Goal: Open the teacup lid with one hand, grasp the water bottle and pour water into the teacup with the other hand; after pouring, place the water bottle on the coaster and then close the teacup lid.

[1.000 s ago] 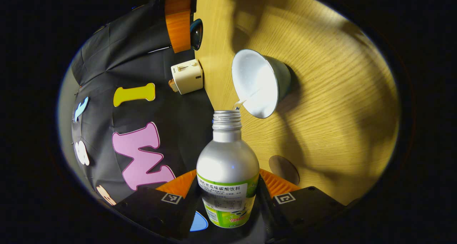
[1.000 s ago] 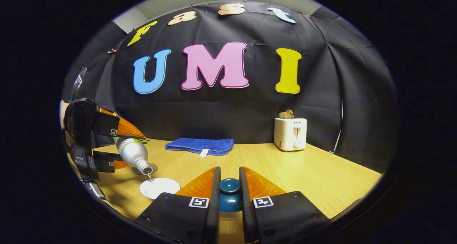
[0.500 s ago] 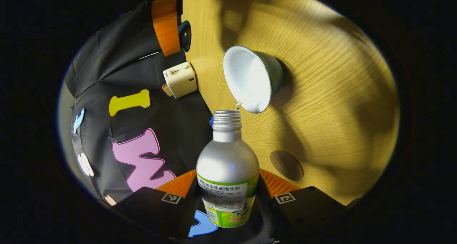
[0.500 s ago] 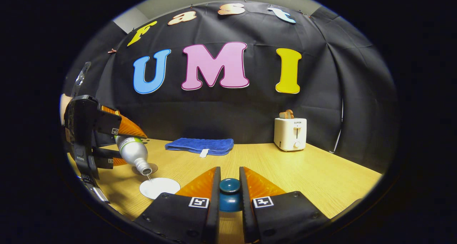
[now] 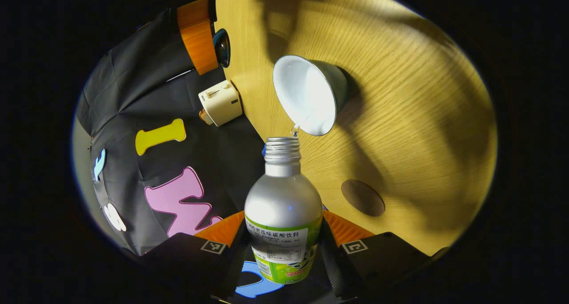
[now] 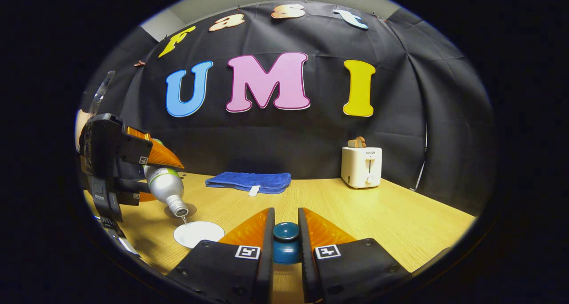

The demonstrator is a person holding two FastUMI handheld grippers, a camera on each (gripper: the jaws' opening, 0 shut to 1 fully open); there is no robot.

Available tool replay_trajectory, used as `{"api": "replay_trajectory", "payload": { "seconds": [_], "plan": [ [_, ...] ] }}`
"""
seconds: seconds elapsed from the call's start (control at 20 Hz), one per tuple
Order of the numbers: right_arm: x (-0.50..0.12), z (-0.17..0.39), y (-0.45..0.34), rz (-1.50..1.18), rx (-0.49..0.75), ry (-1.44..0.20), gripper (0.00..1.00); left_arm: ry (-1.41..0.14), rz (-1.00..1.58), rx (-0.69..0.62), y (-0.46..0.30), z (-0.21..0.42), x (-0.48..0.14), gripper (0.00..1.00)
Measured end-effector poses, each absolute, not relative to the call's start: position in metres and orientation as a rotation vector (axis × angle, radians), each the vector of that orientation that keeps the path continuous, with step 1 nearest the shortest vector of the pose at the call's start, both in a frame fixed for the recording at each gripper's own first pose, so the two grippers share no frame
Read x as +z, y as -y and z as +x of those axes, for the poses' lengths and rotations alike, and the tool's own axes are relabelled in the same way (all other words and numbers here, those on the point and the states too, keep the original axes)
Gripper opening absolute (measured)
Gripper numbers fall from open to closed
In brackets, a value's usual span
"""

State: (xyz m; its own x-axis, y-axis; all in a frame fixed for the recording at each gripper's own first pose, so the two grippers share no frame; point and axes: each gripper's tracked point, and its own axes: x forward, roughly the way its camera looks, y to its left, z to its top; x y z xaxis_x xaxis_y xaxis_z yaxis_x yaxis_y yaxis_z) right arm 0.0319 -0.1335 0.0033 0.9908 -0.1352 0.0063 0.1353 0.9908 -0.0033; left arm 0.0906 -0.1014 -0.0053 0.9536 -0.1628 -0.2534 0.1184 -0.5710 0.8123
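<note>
Hidden or cut off at the pour

The bottle's [image 5: 283, 210] base was lost between the left gripper's fingers [image 5: 213, 246] in the left gripper view. In the right gripper view, only the lid's [image 6: 286, 242] knob showed between the right gripper's fingers [image 6: 262, 246], the rest covered. The cup's [image 6: 198, 234] wall was hidden there behind one finger. The coaster [image 6: 180, 210] lay partly behind the bottle's neck. The water level in the cup was not discernible.

Bottle [image 6: 165, 187] above teacup [image 6: 198, 234], coaster [image 6: 180, 211] behind, toaster [image 6: 361, 166] right
</note>
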Motion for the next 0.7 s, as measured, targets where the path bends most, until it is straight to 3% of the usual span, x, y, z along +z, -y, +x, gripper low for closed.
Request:
{"api": "replay_trajectory", "payload": {
  "seconds": [0.7],
  "plan": [
    [0.0033, 0.0318, 0.1338, -0.004, -0.135, 0.006, 0.3, 0.077, 2.177, -0.375, 0.1104, 0.0892, 0.0008, 0.79]
  ]
}}
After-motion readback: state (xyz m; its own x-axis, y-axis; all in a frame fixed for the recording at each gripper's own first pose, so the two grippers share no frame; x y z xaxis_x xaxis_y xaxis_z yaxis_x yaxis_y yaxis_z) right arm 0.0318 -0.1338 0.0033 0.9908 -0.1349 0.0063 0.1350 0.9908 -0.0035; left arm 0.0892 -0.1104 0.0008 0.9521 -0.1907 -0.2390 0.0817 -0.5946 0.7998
